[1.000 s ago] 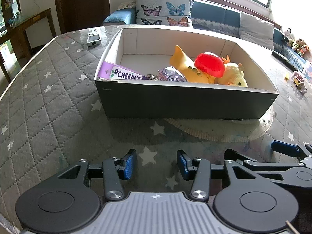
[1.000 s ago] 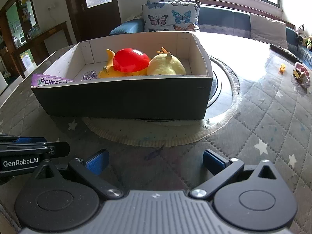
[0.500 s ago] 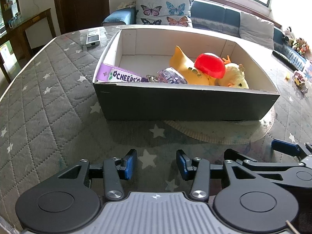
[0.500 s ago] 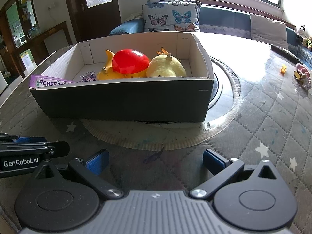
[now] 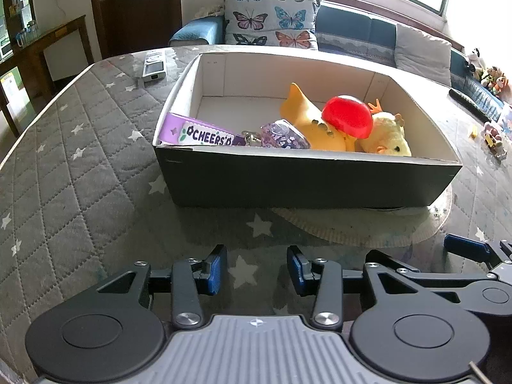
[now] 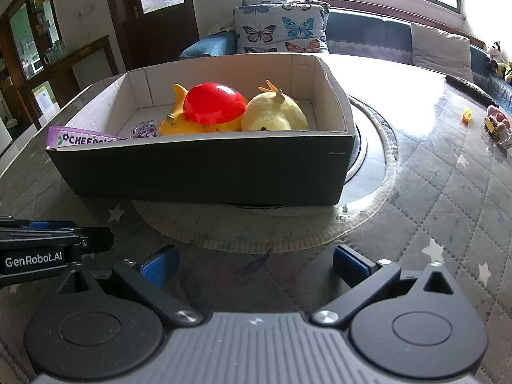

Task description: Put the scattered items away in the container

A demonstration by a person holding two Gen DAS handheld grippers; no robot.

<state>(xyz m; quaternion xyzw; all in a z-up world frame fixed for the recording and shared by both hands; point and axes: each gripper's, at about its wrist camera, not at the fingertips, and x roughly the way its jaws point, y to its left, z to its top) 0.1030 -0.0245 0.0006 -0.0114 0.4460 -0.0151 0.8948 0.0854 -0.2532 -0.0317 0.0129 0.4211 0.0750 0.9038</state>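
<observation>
The black cardboard box [image 5: 304,182] sits on the quilted, star-patterned table [image 5: 80,166], its right end resting over a round mat [image 6: 368,220]. Inside it, a purple snack packet [image 5: 198,132] leans against the near-left corner. Beside that lies a small purple patterned item [image 5: 283,134], too crowded to make out clearly. An orange toy [image 5: 307,118] sits in the middle with a red ball [image 5: 347,116] on top of it, touching a yellow plush chick [image 5: 388,134] at the right. The left claw [image 5: 256,268] hovers just above the table near the box's front wall, released, its blue pads parted around nothing. The right claw [image 6: 254,264] is spread wider, also empty, just right of the left one. A small grey device [image 5: 154,68] lies on the far-left table. Tiny toys [image 6: 497,126] sit at the far right.
</observation>
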